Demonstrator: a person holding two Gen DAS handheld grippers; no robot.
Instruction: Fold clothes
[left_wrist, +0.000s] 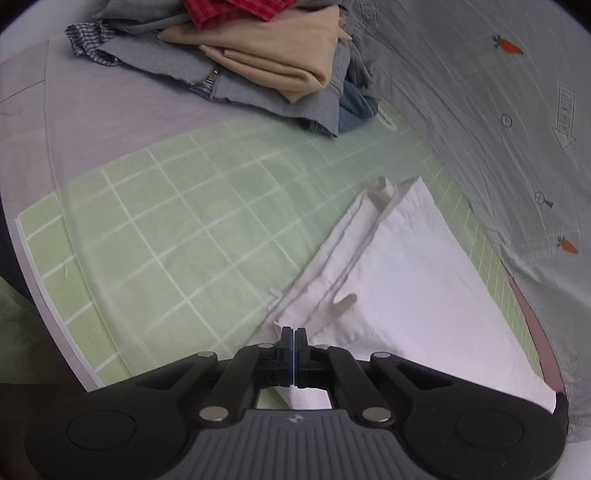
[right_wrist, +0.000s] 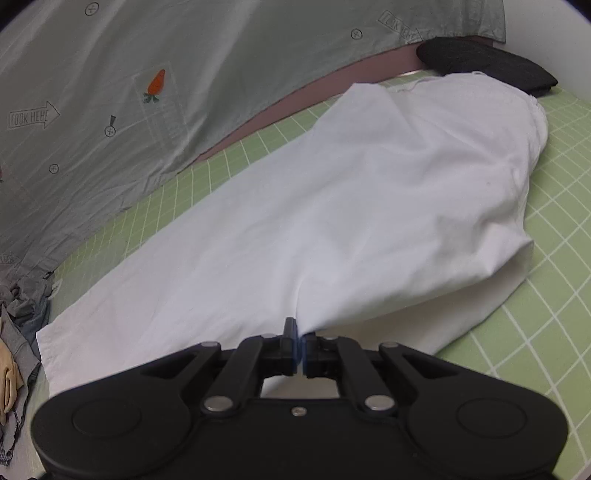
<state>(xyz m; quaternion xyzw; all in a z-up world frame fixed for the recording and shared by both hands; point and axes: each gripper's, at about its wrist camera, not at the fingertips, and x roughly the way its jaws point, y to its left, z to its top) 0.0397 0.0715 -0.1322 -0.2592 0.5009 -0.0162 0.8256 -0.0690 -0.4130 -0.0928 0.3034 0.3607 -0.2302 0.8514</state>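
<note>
A white garment (left_wrist: 399, 266) lies lengthwise on the green grid mat (left_wrist: 166, 229), its banded edge with belt loops toward the mat's middle. My left gripper (left_wrist: 294, 332) is shut, pinching the garment's near corner, and white cloth shows under the jaws. In the right wrist view the same white garment (right_wrist: 332, 206) stretches away, bunched and doubled over at the far end. My right gripper (right_wrist: 298, 332) is shut on a fold of it, and the cloth tents up to the fingertips.
A pile of beige, grey, red and checked clothes (left_wrist: 258, 55) sits at the mat's far end and shows again as the clothes pile (right_wrist: 14, 347). Grey carrot-print fabric (left_wrist: 517, 129) rises along one side. A black folded item (right_wrist: 487, 66) lies beyond the garment.
</note>
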